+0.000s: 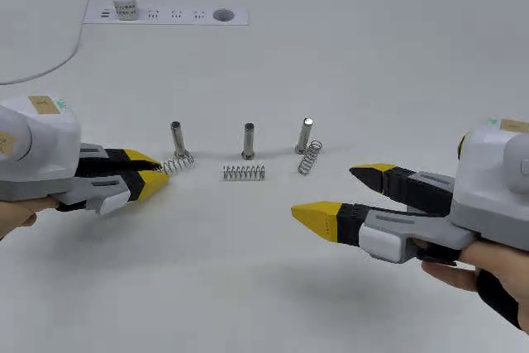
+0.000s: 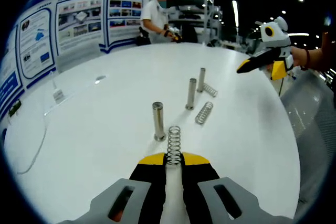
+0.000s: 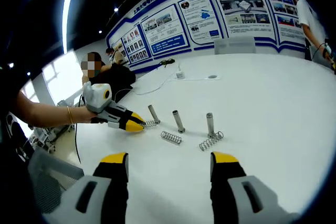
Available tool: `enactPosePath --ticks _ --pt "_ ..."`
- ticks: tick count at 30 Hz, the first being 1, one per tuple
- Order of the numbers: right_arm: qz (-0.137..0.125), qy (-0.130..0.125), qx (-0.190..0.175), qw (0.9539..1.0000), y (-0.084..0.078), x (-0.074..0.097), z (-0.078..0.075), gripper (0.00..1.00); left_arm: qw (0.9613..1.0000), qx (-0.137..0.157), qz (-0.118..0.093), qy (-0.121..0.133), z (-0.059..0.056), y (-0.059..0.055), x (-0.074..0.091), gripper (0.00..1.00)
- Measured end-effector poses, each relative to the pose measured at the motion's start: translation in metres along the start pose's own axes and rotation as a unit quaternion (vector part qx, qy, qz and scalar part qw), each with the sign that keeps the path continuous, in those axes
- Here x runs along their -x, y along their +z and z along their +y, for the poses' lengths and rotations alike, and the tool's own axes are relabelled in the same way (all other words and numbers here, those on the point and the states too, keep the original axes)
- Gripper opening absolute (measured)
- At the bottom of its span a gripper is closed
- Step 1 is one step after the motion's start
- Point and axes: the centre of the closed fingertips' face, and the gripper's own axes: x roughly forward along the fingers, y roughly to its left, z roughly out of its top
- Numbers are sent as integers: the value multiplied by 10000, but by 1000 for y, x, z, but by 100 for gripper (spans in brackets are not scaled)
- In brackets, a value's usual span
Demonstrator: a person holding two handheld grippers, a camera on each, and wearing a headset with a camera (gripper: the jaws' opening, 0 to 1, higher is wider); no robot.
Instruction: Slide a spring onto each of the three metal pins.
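White table [image 1: 248,287], 3 metal pins upright in a row: left pin [image 1: 178,140], middle pin [image 1: 249,140], right pin [image 1: 305,135]. No spring is on a pin yet. The left gripper [image 1: 157,175] has its yellow tips pinched together on the near end of the left spring [image 1: 178,163], which lies flat with its far end just beside the left pin's base. The middle spring [image 1: 244,173] lies in front of the middle pin. The right spring [image 1: 310,157] lies angled at the right pin's foot. The right gripper [image 1: 326,192] hovers to the right, jaws wide apart, holding nothing.
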Motion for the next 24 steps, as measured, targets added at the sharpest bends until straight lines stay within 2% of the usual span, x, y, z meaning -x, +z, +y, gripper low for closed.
enactPosePath --ticks 5,10,13,18,20,24 --pt "-67 43 -34 10000 4 -1 6 62 9998 62 -157 72 -5 7 12 9" --pt "-140 131 -55 9998 10 -3 15 61 9986 245 -440 143 -13 17 23 10" --pt "-186 204 -78 9996 15 -5 21 60 9965 499 -664 122 -21 24 30 10" --pt "-286 335 -218 9988 22 -10 28 57 9947 530 -865 158 -33 33 40 10" --pt "-379 425 -320 9979 27 -12 33 56 9928 598 -1025 177 -38 39 45 10" --pt "-575 589 -544 9951 37 -17 45 55 9905 637 -1190 255 -47 46 53 10"
